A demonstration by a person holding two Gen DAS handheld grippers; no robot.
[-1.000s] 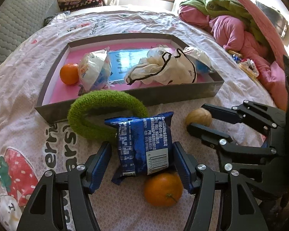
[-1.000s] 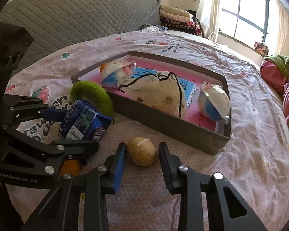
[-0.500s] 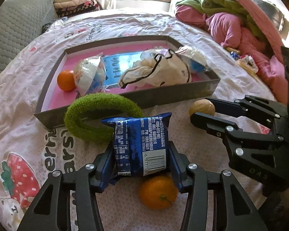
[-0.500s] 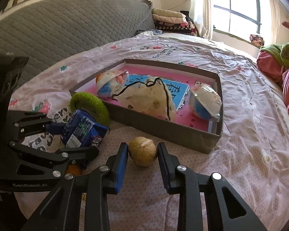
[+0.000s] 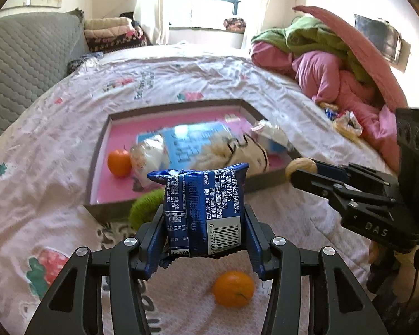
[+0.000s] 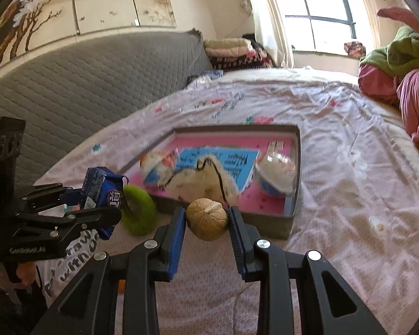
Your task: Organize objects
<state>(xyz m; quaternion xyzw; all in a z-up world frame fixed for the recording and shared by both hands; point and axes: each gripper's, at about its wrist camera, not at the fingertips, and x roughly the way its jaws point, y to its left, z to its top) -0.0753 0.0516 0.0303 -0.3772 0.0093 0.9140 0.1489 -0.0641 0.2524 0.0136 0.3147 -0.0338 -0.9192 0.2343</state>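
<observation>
My left gripper (image 5: 205, 231) is shut on a blue snack packet (image 5: 204, 209) and holds it above the bed, in front of the grey box (image 5: 97, 167). The packet also shows in the right wrist view (image 6: 103, 187). My right gripper (image 6: 206, 223) is shut on a tan walnut (image 6: 207, 219), lifted near the box's front wall (image 6: 265, 222). The walnut shows at the right in the left wrist view (image 5: 300, 164). The box holds an orange (image 5: 119, 162), a white drawstring pouch (image 6: 198, 184) and wrapped snacks (image 6: 276, 176).
A green fuzzy ring (image 6: 138, 209) lies on the bedsheet against the box front. A loose orange (image 5: 233, 289) lies on the sheet below my left gripper. Pink and green bedding (image 5: 335, 64) is piled at the right. A grey headboard (image 6: 83, 83) is on the left.
Both grippers closed on their objects and rose: the left lifted the blue packet off the sheet, the right closed on the walnut and lifted it toward the box.
</observation>
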